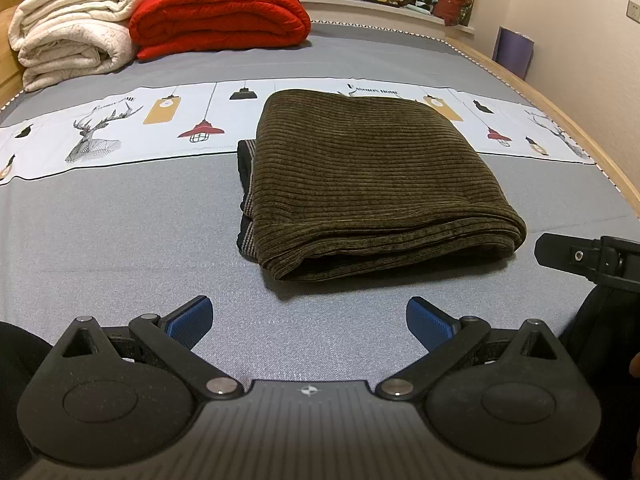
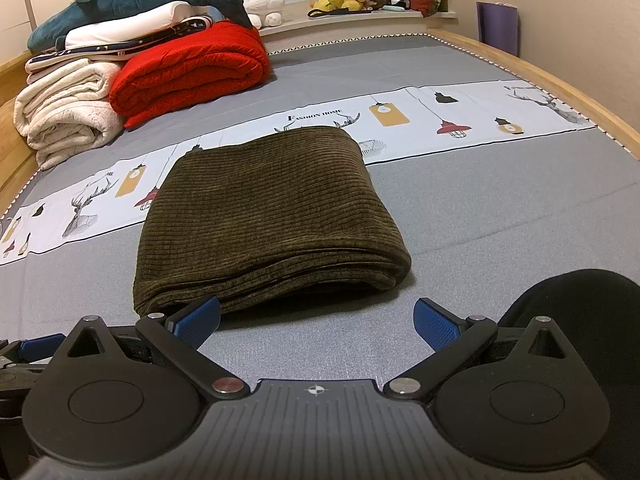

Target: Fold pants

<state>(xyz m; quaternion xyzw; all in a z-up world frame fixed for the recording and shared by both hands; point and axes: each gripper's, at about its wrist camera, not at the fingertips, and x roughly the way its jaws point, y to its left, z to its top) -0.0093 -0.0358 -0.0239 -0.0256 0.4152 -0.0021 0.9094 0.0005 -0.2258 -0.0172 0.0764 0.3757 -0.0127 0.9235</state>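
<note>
The bed (image 1: 120,240) lay under us in grey, with a white printed band (image 1: 120,128) running left to right. At its far left we saw a cream blanket (image 1: 72,32) and a red quilt (image 1: 220,16), both rolled. The pants (image 1: 360,176) rested mid-bed, partly on the band, folded into a thick olive corduroy block. Its long axis ran near to far, its ribs left to right, and the layered fold edge faced us. A striped dark waistband (image 1: 246,192) showed at the left side. Our left gripper (image 1: 309,322) and right gripper (image 2: 317,322) hovered just near of the pants, jaws apart, holding nothing.
</note>
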